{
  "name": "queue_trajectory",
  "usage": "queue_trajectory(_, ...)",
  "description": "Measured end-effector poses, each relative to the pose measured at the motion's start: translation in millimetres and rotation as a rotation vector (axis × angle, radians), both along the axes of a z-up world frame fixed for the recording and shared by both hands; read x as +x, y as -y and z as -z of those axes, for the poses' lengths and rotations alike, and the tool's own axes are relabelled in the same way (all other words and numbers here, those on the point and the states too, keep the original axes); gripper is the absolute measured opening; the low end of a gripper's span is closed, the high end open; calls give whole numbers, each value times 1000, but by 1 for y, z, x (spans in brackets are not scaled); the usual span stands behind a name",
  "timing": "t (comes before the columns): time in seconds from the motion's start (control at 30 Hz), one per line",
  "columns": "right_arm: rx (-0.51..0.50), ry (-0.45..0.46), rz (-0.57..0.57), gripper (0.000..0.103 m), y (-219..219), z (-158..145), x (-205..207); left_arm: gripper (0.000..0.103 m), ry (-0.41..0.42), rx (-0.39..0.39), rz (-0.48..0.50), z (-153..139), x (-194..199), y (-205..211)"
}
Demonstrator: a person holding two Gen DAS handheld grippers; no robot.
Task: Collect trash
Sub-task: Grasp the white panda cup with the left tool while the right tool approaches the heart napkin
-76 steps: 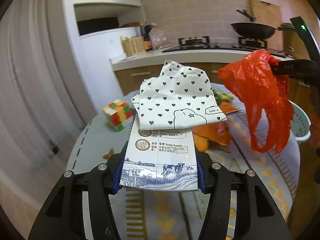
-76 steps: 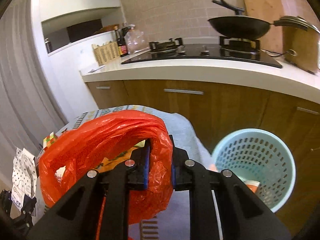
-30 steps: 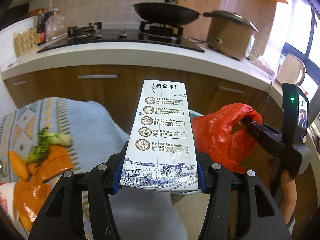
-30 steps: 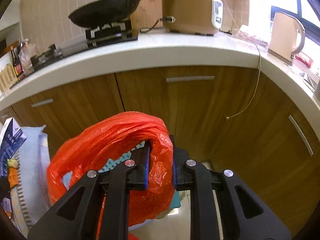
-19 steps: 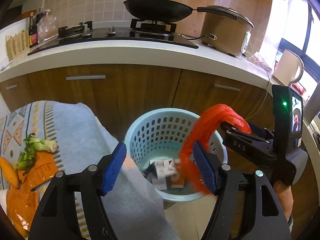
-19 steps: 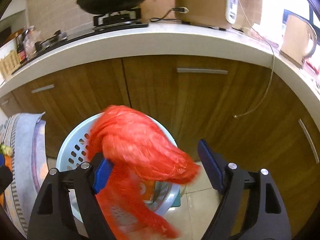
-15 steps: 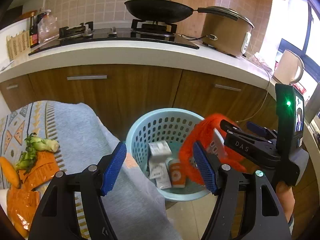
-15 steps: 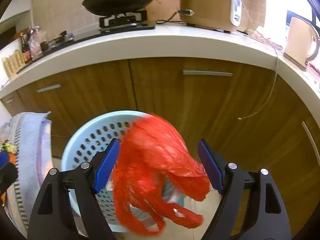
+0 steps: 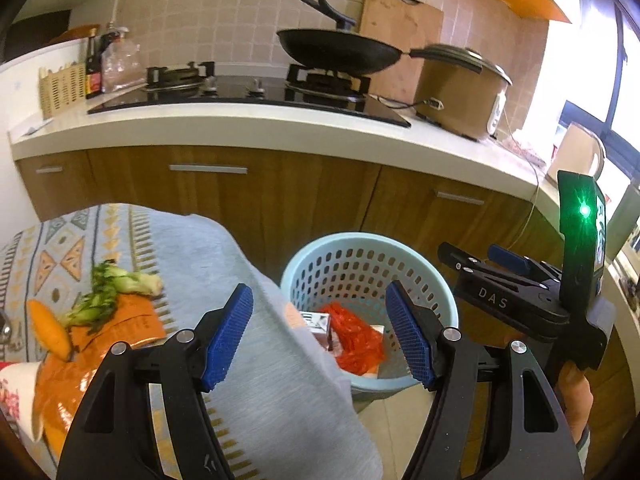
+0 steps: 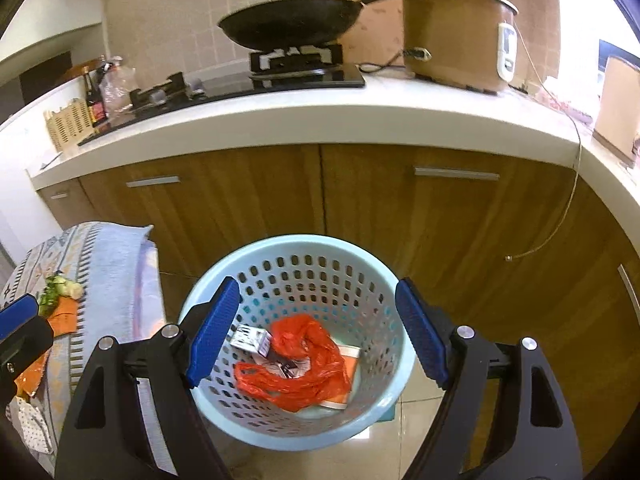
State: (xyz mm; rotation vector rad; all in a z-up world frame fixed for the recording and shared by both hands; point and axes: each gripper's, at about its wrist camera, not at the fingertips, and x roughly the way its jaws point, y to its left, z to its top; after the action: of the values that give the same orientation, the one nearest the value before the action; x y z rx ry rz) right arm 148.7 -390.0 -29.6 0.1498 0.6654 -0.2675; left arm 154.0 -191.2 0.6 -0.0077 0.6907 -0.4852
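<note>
Red plastic bag (image 10: 298,364) lies in the blue basket (image 10: 296,436), below my right gripper (image 10: 318,334) and left gripper (image 9: 320,334), both wide apart and empty.

**Both grippers spread wide and empty**

The left gripper (image 9: 320,330) points forward toward twelve o'clock, its two blue-padded fingers (image 9: 226,334) splayed far apart with nothing between them. The black finger arms angle outward from the bottom of the left wrist view.

The right gripper (image 10: 318,330) is posed the same way, blue pads (image 10: 420,332) wide apart and bare. From the left wrist view its black body sits at about three o'clock, fingers aimed toward nine o'clock, with the person's right hand (image 9: 574,396) wrapped around the handle below it.
</note>
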Motion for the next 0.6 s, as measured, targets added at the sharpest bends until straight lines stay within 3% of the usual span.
queue_trajectory(0.33,-21,63,-134,76,-67,-27,-18,67,80,-2,-151,-22,-33,-73)
queue_trajectory(0.6,-20,36,-325,75,-160,-10,-29,75,82,43,-367,-16,-53,-164)
